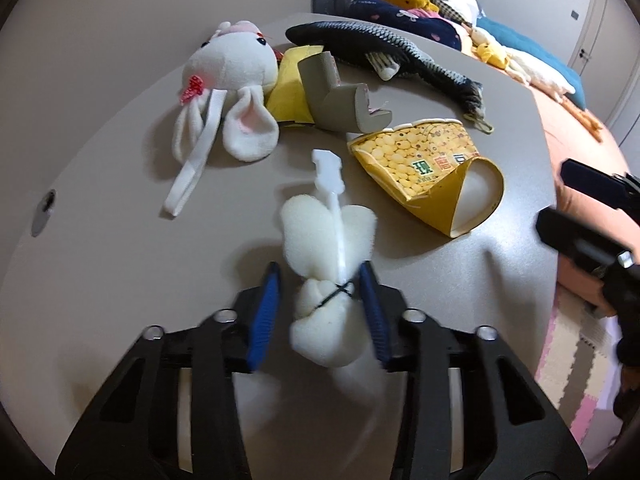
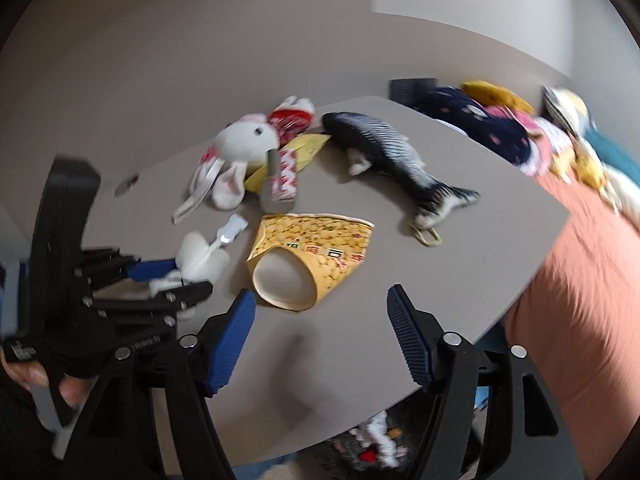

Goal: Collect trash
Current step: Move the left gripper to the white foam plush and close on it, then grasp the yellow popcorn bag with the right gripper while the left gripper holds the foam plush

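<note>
Left wrist view: the left gripper (image 1: 320,280) has its blue jaws either side of a white sponge brush (image 1: 326,248) lying on the grey table (image 1: 120,240). The right pad touches the tied neck; the left one stands just clear, so the grip is not closed. The brush's white handle points to 12 o'clock. At 1 o'clock lies a crushed yellow paper cup (image 1: 432,172); at 11 o'clock a plush rabbit (image 1: 228,84); beyond, a grey foam corner (image 1: 340,92) and a plush fish (image 1: 384,48). The right gripper (image 1: 588,216) shows at 3 o'clock.

Right wrist view: the right gripper (image 2: 320,320) hangs over the table edge, jaws spread with nothing between them. The cup (image 2: 312,256) lies just ahead at 12 o'clock, its mouth toward the camera. At 9 o'clock the left gripper (image 2: 176,280) straddles the brush (image 2: 200,260).
</note>
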`<state>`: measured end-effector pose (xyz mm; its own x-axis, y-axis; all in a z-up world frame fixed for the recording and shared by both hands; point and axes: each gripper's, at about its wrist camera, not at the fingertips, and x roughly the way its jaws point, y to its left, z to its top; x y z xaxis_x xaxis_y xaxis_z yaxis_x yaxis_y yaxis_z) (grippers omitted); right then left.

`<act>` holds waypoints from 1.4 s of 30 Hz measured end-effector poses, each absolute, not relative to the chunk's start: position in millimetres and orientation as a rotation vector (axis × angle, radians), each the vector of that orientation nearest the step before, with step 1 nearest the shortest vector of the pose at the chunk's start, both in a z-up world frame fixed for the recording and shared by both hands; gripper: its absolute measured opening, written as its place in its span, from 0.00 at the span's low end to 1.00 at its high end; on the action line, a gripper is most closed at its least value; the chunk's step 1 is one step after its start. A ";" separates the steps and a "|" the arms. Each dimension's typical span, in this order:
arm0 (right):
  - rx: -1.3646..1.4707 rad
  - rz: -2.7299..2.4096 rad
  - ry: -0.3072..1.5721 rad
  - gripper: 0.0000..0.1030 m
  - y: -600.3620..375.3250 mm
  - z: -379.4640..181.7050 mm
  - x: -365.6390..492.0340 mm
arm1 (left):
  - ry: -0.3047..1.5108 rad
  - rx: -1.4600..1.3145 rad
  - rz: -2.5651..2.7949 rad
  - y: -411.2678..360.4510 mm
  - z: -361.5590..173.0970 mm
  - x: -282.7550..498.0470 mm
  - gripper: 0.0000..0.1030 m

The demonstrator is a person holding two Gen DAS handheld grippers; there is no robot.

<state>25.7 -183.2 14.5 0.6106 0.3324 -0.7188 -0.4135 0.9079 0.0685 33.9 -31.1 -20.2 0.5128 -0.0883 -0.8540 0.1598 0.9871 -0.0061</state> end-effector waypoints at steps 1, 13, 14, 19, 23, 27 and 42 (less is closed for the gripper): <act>-0.139 0.442 0.804 0.68 -179.6 13.2 27.8 | 1.016 0.065 -0.157 -29.9 -19.7 34.1 0.28; -0.413 0.589 0.784 0.68 -154.3 3.0 59.4 | 0.930 -0.076 -0.140 5.5 5.4 34.6 0.24; -0.432 0.594 0.781 0.68 -151.9 2.0 60.3 | 0.927 -0.082 -0.136 7.5 6.7 35.5 0.24; -0.506 0.632 0.791 0.68 -136.5 -6.0 64.0 | 0.920 -0.107 -0.144 13.4 9.6 38.2 0.24; -0.531 0.661 0.795 0.63 -127.0 -7.9 62.0 | 0.920 -0.110 -0.153 14.6 10.3 37.2 0.24; -0.558 0.685 0.815 0.52 -115.9 -10.2 60.4 | 0.930 -0.120 -0.150 17.2 8.8 37.0 0.25; -0.366 0.674 0.854 0.23 -113.8 0.6 45.8 | 0.903 -0.159 -0.140 19.2 14.9 31.8 0.24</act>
<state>45.8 -113.8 0.6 0.4704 0.3957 -0.7888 -0.6756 0.7365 -0.0334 31.8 19.2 14.9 0.6116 -0.1876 -0.7686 0.0541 0.9791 -0.1959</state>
